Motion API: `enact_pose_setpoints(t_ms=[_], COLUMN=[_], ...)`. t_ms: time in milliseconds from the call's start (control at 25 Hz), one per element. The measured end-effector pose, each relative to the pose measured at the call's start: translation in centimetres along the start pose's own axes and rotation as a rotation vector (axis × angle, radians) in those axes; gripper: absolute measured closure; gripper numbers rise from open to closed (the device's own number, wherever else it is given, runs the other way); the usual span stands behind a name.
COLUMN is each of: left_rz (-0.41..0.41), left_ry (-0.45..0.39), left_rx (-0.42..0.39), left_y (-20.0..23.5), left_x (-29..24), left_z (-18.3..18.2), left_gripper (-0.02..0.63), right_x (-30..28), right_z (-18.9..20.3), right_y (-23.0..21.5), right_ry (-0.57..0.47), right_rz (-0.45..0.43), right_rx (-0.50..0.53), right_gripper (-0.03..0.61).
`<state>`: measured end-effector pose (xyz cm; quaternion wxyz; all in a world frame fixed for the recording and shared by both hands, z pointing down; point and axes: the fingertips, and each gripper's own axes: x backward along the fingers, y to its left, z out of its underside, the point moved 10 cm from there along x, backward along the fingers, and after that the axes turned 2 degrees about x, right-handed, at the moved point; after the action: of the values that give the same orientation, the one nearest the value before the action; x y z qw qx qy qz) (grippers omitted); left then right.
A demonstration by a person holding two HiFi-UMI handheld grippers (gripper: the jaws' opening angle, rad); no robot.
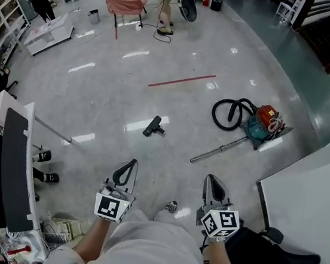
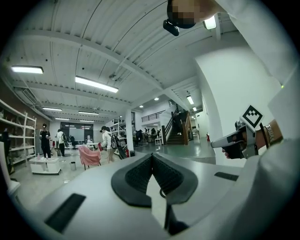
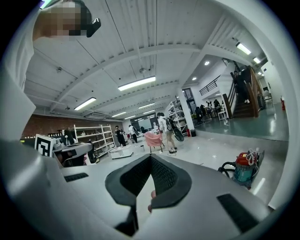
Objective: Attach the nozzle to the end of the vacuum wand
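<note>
Both pairs of jaws are closed tip to tip and hold nothing. We see the ribbed pads of the left gripper (image 2: 152, 157) meeting in its own view, and those of the right gripper (image 3: 150, 158) meeting in the same way.

Only the head view shows us the task's parts together. The nozzle (image 1: 153, 126) lies on the floor (image 1: 181, 52) ahead of the left jaws, well apart from them. The vacuum wand (image 1: 218, 149) lies on the floor ahead of the right jaws and a little to their right, also well apart. Its far end runs to the vacuum cleaner (image 1: 265, 124) and the coiled hose (image 1: 231, 112). The nozzle and the wand's near end lie apart.

In the right gripper view we see the vacuum cleaner low to the right of the jaws, but not the nozzle. In the left gripper view we see a staircase (image 2: 180, 129) beyond the jaws and the right gripper off to the side. Both gripper views show a pink chair (image 2: 89, 156) far beyond the jaws.
</note>
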<state>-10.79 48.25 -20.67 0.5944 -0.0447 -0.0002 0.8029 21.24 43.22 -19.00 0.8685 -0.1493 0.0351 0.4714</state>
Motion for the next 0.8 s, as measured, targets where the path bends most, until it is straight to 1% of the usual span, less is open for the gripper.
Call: enact_pose_setpoints(t_ms=[200, 320, 400, 600, 800], left_rz=[-0.006, 0.004, 0.021, 0.077, 0.167], left_ry=[0.031, 0.027, 0.029, 0.033, 0.043], left_rx=[0.02, 0.021, 0.021, 0.05, 0.077], left_y=[-0.7, -0.4, 0.4, 3.1, 7.3], left_x=[-3.3, -5.5, -7.1, -12.6, -21.0], left_z=[-0.3, -0.7, -0.3, 1.5, 2.3], left_gripper=[0.603, 0.603, 0.603, 0.603, 0.603], right_x=[-1.8, -3.1, -4.3, -7.5, -12.8], right_z=[-0.5, -0.8, -1.0, -1.1, -2.6], right_y=[-2.4, -3.6, -4.2, -6.1, -7.9], right_ry=[0.02, 0.035, 0.04, 0.049, 0.083], right_rz=[-0.025, -0.022, -0.011, 0.059, 0.159], right_rx=[0.0, -0.011, -0.01, 0.002, 0.0], right_gripper=[0.577, 0.577, 0.577, 0.577, 0.577])
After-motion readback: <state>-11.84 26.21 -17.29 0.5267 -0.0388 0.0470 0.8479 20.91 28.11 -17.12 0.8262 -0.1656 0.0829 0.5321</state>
